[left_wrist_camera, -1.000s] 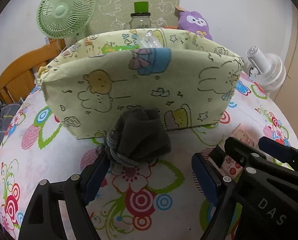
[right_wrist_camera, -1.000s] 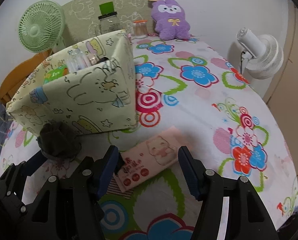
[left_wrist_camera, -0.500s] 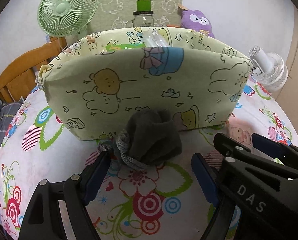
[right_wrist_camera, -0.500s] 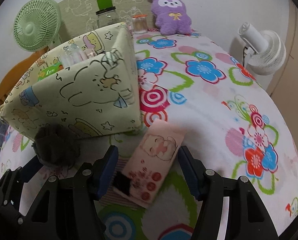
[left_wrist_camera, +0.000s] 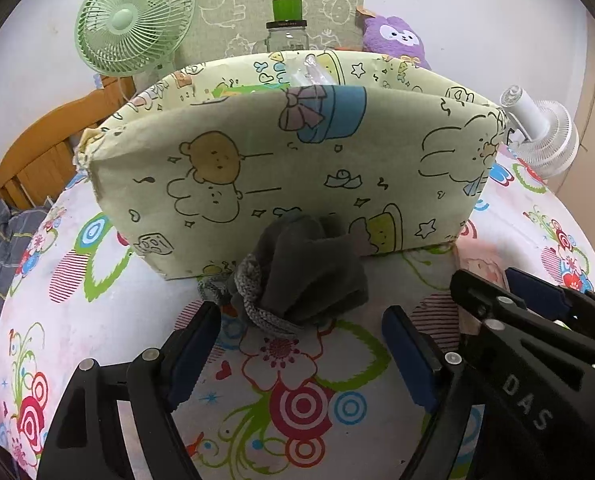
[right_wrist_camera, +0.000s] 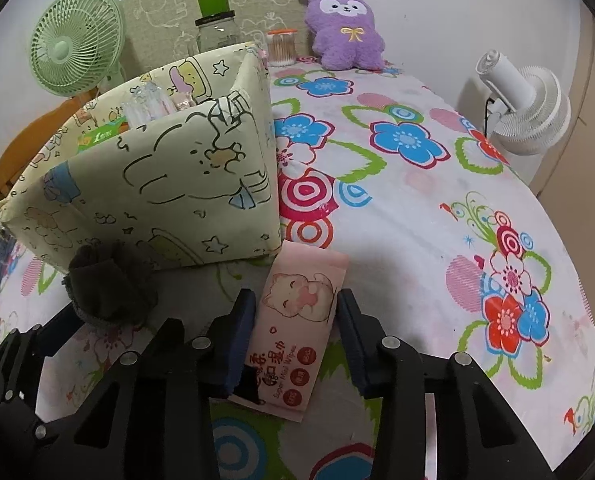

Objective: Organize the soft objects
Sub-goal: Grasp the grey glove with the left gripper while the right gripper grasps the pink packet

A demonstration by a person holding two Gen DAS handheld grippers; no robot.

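A rolled dark grey sock bundle (left_wrist_camera: 301,276) lies on the floral tablecloth against the front wall of a pale green cartoon-print fabric bin (left_wrist_camera: 289,164). My left gripper (left_wrist_camera: 301,354) is open, its fingers either side of and just short of the bundle. The bundle also shows in the right wrist view (right_wrist_camera: 109,284). A pink wet-wipes pack (right_wrist_camera: 297,320) lies lengthwise between the fingers of my right gripper (right_wrist_camera: 295,336), which is open around it; the left finger is close to the pack's edge. The bin (right_wrist_camera: 157,184) stands left of the pack and holds several small items.
A green desk fan (left_wrist_camera: 131,20), a glass jar with a green lid (left_wrist_camera: 287,28) and a purple plush toy (right_wrist_camera: 343,28) stand at the back. A white fan (right_wrist_camera: 525,108) is at the right edge. A wooden chair (left_wrist_camera: 37,152) stands left.
The wipes pack has turned from lying crosswise to lengthwise between my right gripper's fingers. My left gripper has moved closer to the sock bundle and the bin.
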